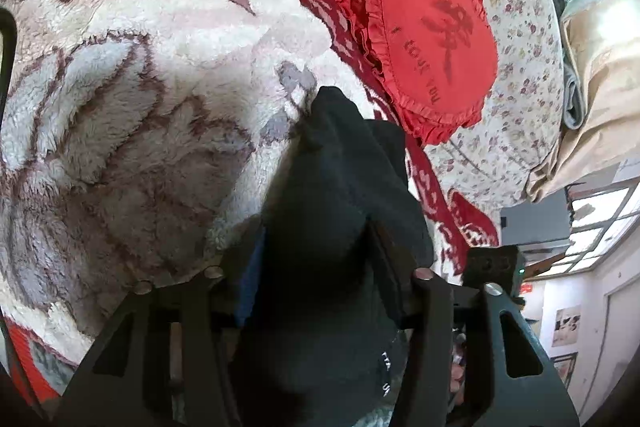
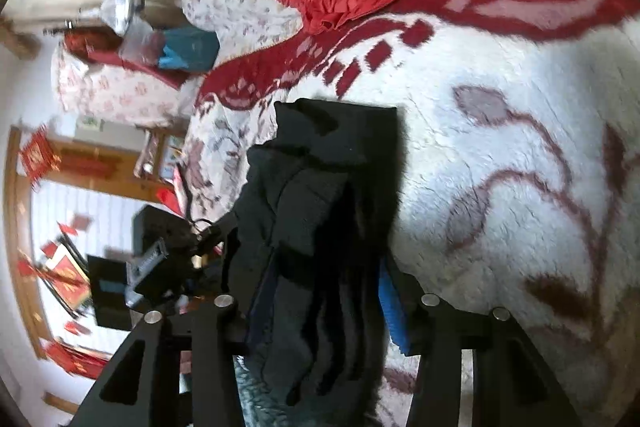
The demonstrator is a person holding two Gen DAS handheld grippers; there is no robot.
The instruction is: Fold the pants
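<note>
A bed fills the room's view under a fluffy white blanket (image 1: 132,99) with mauve flowers and a red border; a red frilled cushion (image 1: 424,27) lies beyond. Black pants (image 2: 320,227) lie bunched on it between each tool's parted jaws: left tool (image 1: 320,267), right tool (image 2: 324,291).

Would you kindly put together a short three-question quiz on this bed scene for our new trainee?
1. True or false: the red cushion lies on top of the black pants.
2. What lies between the fingers of the left gripper? A: a towel. B: the pants. C: the cushion.
3. In a few words: what pattern is printed on the pale sheet under the cushion?

Key: 1 false, the cushion sits apart from the pants, further up the bed. 2 B. 3 small flowers.
</note>
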